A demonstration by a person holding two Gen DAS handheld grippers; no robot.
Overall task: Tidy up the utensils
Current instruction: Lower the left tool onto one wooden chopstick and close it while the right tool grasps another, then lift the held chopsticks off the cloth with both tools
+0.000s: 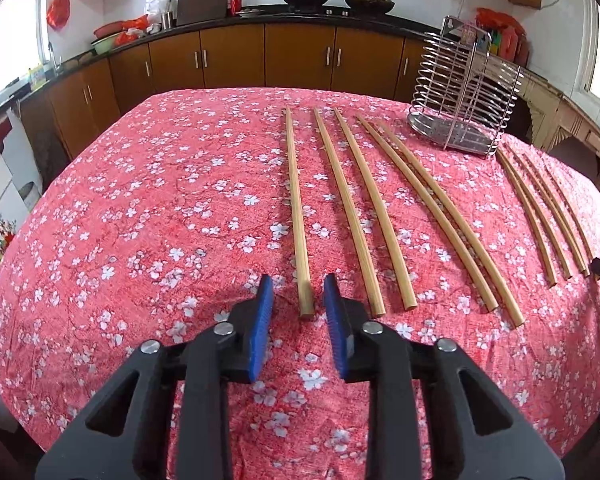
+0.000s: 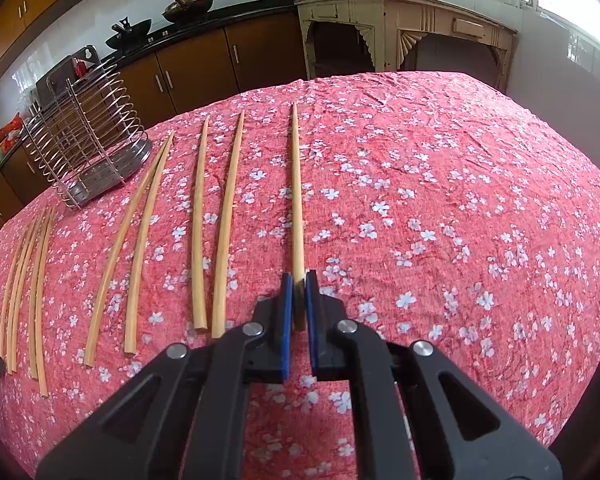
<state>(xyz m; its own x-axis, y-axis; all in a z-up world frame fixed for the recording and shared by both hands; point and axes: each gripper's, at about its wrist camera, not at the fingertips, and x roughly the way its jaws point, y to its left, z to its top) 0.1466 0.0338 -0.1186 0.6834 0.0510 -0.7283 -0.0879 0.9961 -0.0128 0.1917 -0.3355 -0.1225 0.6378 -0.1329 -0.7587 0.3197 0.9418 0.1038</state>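
Low over the tablecloth (image 2: 420, 200), right tongs (image 2: 299, 280) pinch a chopstick (image 2: 297, 200).

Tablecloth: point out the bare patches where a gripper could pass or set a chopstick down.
Bare tablecloth lies left of the chopstick in front of the left gripper. More lies right of the chopstick pinched by the right gripper, around. Crowded: the chopstick rows and the wire rack behind them.

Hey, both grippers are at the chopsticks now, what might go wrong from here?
The right gripper pinches its chopstick only at the near end, so the long free length may swing or slip. The left gripper straddles a chopstick close to its neighbour, which might get nudged.
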